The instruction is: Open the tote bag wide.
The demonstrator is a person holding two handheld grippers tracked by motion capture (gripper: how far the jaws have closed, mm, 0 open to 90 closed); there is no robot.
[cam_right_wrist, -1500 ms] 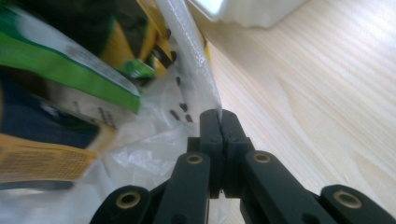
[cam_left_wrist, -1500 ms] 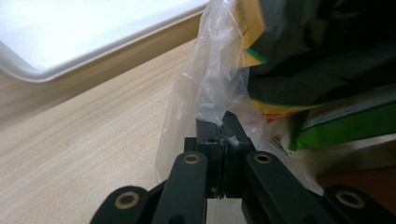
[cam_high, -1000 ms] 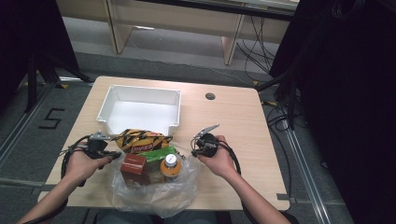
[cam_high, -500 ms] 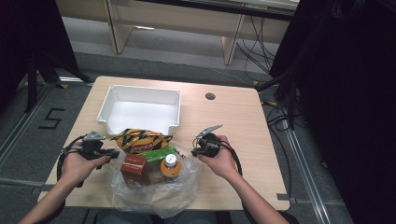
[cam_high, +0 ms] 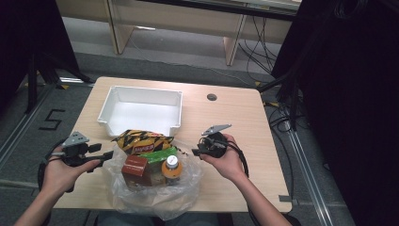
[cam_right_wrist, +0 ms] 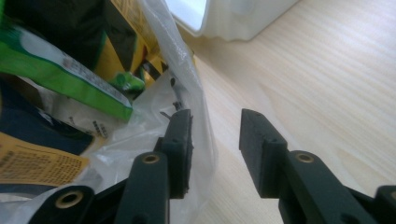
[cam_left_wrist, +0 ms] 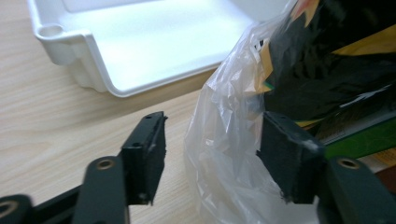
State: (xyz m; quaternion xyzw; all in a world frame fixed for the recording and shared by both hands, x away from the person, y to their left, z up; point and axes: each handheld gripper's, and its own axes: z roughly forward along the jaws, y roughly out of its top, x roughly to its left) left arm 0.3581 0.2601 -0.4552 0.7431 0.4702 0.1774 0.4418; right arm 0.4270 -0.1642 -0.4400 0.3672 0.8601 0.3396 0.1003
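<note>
On the desk (cam_high: pixel 244 122) in the high view, a clear plastic bag (cam_high: pixel 155 193) of snacks lies between both hands, left gripper (cam_high: pixel 109 155) and right gripper (cam_high: pixel 195 152) level at its sides. In the left gripper view, fingers (cam_left_wrist: pixel 147 154), just opened, straddle bag film unpinched. In the right gripper view, the likewise-opening fingers (cam_right_wrist: pixel 180 140) brush film; label print unreadable.

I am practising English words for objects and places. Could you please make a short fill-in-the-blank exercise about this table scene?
1. The snacks sit inside a clear ____ bag.
2. Behind the bag stands an empty ____ tray.
3. The bottle in the bag has an ____ cap.
4. The jaws of the left gripper and the right gripper stand ____.

Missing words: plastic; white; orange; open
</note>
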